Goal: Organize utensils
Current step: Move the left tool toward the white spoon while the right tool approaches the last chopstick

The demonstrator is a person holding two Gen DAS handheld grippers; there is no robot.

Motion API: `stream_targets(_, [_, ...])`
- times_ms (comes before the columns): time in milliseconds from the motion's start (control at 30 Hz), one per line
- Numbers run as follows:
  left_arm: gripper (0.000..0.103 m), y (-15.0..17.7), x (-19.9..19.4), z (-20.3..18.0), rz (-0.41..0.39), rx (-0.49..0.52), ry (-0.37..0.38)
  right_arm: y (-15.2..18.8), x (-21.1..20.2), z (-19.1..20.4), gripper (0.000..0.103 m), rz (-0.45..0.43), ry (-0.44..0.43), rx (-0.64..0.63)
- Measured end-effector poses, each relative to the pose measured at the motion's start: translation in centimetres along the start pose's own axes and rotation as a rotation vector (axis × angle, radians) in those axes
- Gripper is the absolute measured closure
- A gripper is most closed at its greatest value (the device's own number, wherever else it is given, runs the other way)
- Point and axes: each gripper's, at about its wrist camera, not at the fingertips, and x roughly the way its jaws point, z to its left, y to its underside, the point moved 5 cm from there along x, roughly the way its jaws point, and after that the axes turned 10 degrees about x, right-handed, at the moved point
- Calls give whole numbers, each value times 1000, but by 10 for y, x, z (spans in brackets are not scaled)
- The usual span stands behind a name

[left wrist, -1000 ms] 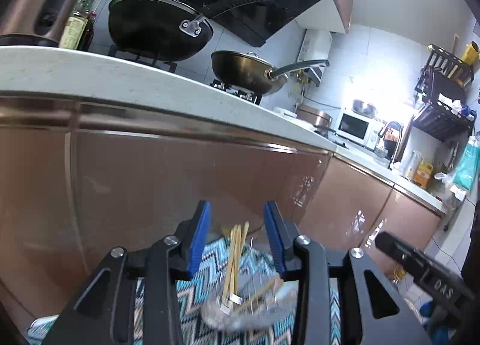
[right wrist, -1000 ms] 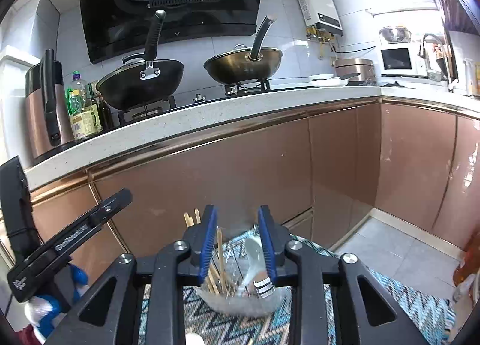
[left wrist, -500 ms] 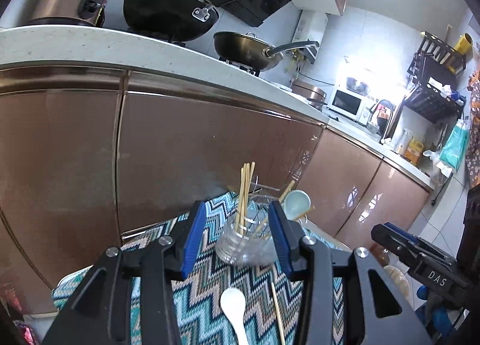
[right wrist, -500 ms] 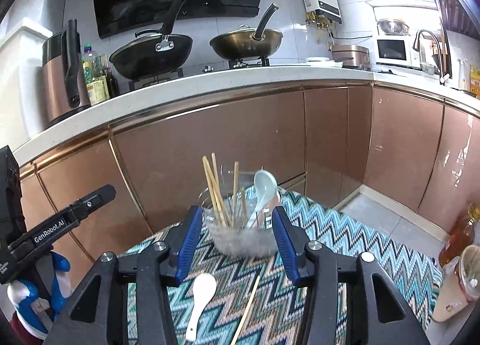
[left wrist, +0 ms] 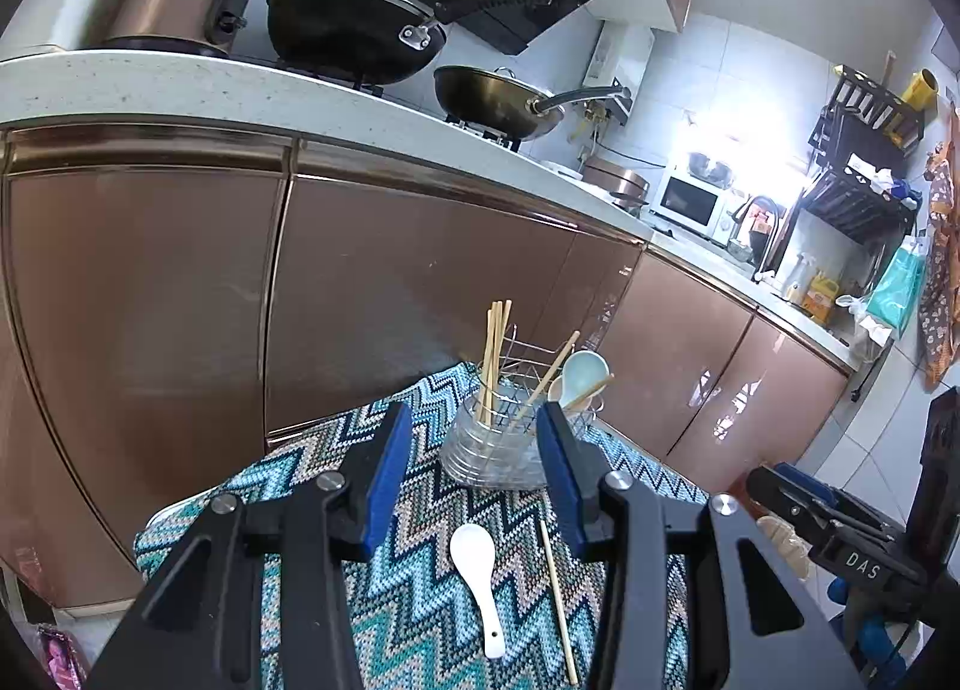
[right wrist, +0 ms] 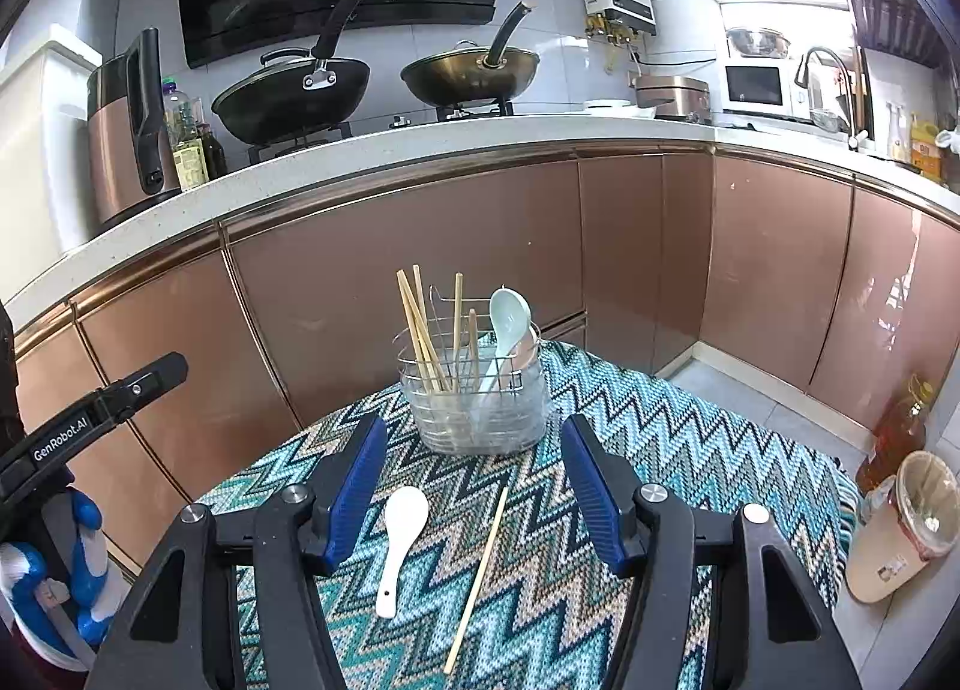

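Right tongs [right wrist: 471,486] opening, empty; left tongs [left wrist: 474,480] agape, empty; near side of the wire holder [right wrist: 477,396]: white spoon [right wrist: 399,540], loose chopstick [right wrist: 477,573] just beside, on the zigzag cloth [right wrist: 630,450].

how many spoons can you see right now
2, possibly more. A white spoon lies on the zigzag cloth; a pale blue spoon stands in the wire holder, perhaps hiding another.

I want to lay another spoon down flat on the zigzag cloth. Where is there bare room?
Bare cloth lies right of the wire holder and the loose chopstick, out to the cloth's edge. A smaller bare patch lies left of the white spoon. The middle, between spoon and chopstick in front of the holder, is crowded.
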Motion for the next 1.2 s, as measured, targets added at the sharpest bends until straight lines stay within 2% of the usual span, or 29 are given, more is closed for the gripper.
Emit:
stream_targets(433, [60,2,-38,-2,-6,5,17,12,-32,9,45,-14,13,-3])
stream_targets(1200, [60,-19,-135,-13,-113,39,10,4,-120,34,45,-158,-38,-30])
